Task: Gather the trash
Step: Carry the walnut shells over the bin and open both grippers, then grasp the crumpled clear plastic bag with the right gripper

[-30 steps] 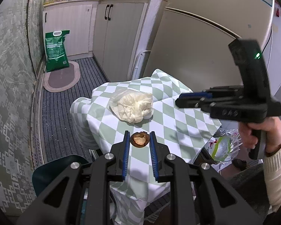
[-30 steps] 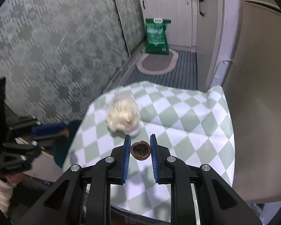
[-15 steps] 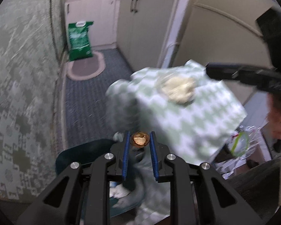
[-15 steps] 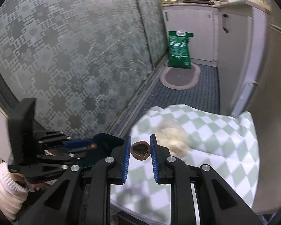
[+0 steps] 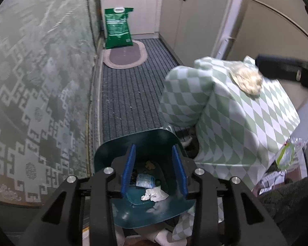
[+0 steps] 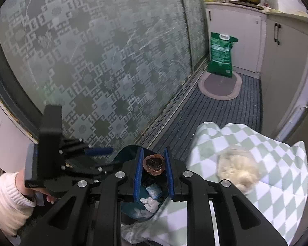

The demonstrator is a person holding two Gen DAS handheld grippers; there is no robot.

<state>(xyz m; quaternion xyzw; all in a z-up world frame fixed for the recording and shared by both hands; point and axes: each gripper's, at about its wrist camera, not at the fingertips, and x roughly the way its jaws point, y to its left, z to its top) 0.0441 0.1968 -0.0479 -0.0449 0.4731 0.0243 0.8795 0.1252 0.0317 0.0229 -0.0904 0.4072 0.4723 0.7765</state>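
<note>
Below, at lower centre of the left wrist frame, the left gripper [image 5: 153, 169] hangs over a dark teal bin [image 5: 166, 135] with its jaws spread wide and nothing between them; a small brown scrap [image 5: 150, 164] lies on the bin's floor beside a blue-and-white wrapper [image 5: 145, 180] and a crumpled white tissue [image 5: 154, 193]. In the right wrist frame the right gripper [image 6: 154, 167] has its jaws closed on a brown walnut shell half [image 6: 154, 163], hollow side facing the camera, held just above the bin's [image 6: 127, 150] near rim, apparently so that it can be dropped straight in. The shell looks light and rigid, so a simple release should do. Further out, a crumpled cream plastic bag [image 6: 237, 169] sits on the bench [image 6: 277, 194], draped in a green-and-white diamond cloth, at the right of that frame, probably the next piece to collect. A green sack [image 5: 118, 27] stands at upper centre of the left frame, behind an oval mat [image 5: 125, 56] on the striped floor runner.
</note>
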